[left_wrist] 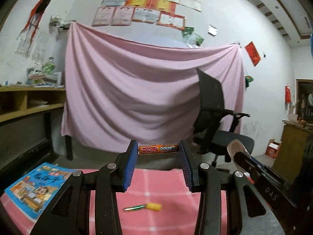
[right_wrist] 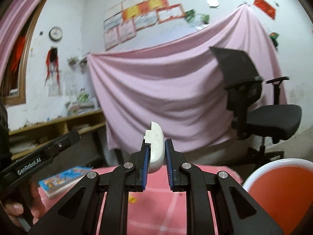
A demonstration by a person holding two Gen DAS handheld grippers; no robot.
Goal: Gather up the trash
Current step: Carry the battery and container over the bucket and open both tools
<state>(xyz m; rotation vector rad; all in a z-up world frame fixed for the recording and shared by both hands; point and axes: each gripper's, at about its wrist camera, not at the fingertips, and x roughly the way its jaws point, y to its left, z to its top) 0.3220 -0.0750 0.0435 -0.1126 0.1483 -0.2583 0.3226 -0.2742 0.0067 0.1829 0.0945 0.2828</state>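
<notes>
My left gripper is shut on an orange and black battery, held crosswise between the blue pads above the pink checked tablecloth. My right gripper is shut on a white rounded plastic piece that sticks up between the pads. That piece and the right gripper also show at the right of the left wrist view. A small green-and-yellow piece lies on the cloth below the left gripper.
A colourful children's book lies on the table's left side. A red bin with a white rim stands at lower right. A black office chair and a pink draped sheet are behind the table. Wooden shelves stand left.
</notes>
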